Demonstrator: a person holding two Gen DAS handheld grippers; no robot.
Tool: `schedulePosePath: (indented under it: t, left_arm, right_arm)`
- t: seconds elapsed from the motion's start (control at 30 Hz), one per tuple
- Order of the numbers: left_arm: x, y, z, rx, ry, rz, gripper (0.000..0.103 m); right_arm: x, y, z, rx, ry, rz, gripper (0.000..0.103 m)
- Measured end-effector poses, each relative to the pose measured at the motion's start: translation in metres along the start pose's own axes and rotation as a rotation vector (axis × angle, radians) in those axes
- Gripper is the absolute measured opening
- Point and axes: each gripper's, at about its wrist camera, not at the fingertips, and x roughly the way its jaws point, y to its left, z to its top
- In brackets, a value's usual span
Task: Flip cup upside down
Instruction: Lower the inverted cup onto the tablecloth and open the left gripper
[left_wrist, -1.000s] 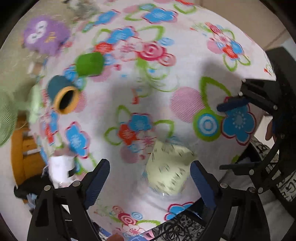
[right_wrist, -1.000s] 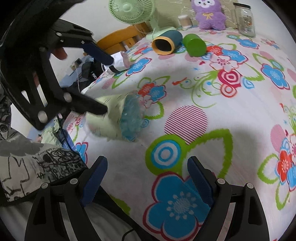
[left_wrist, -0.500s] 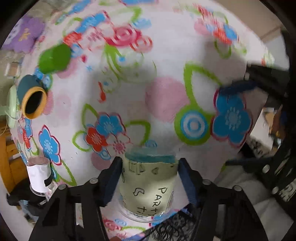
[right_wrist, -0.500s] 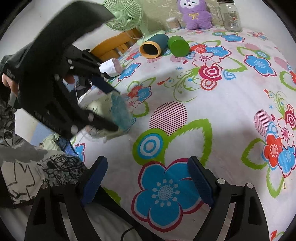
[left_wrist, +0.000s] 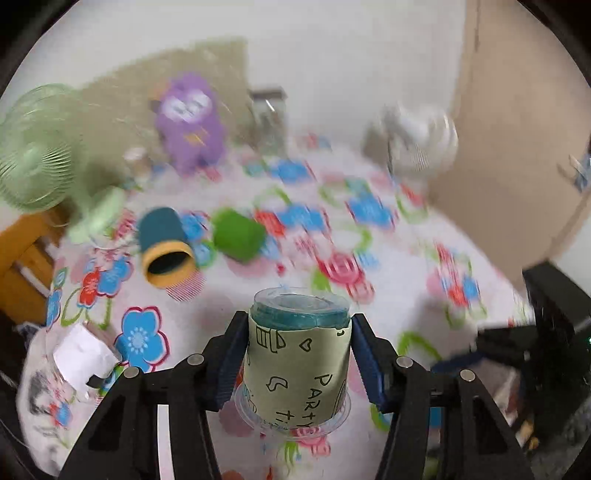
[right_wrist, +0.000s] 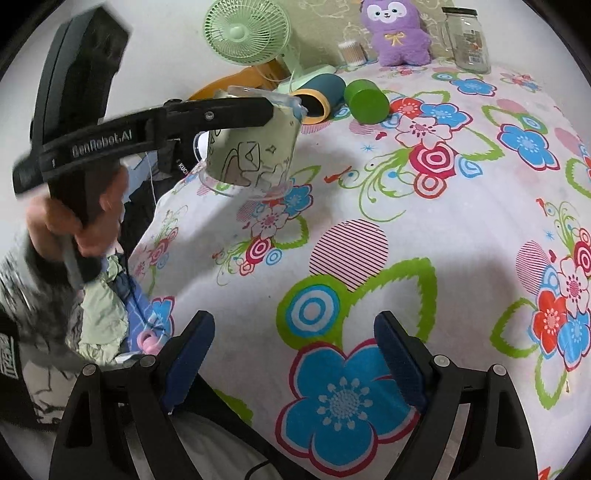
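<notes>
The clear plastic cup (left_wrist: 297, 365) has a pale green doodled sleeve. My left gripper (left_wrist: 297, 354) is shut on it, one pad on each side. The cup hangs mouth down and base up, just above the flowered cloth (right_wrist: 424, 236). In the right wrist view the cup (right_wrist: 251, 151) is at upper left, held by the left gripper (right_wrist: 236, 110), its wide rim lowest. My right gripper (right_wrist: 291, 354) is open and empty over the blue flower near the front edge.
A teal tumbler with a yellow rim (right_wrist: 317, 94) and a green cup (right_wrist: 365, 99) lie on their sides at the back. A green fan (right_wrist: 243, 33), a purple plush (right_wrist: 395, 33) and a glass jar (right_wrist: 467, 38) stand behind them. A small white-labelled jar (left_wrist: 81, 360) sits at the left edge.
My left gripper closed on the cup, lifted it off the cloth and turned it so the mouth faces down. The right gripper stayed open and nearly still.
</notes>
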Motion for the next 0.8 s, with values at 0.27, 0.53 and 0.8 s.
schedulePosePath:
  t: [0.27,0.53,0.8]
  left_arm:
    - [0.009,0.017,-0.063,-0.171,-0.171,0.007,0.062]
    - [0.002,0.014,-0.093,-0.22,-0.151,0.041,0.097]
    - [-0.023,0.028,-0.092,-0.285,-0.128,0.069,0.103]
  right_arm:
    - [0.01,0.013,0.005,-0.027,0.027,-0.001,0.09]
    - [0.015,0.023,0.008,-0.049,0.033,-0.008,0.09]
    - [0.002,0.029,0.022,-0.034,-0.036,-0.051,0.09]
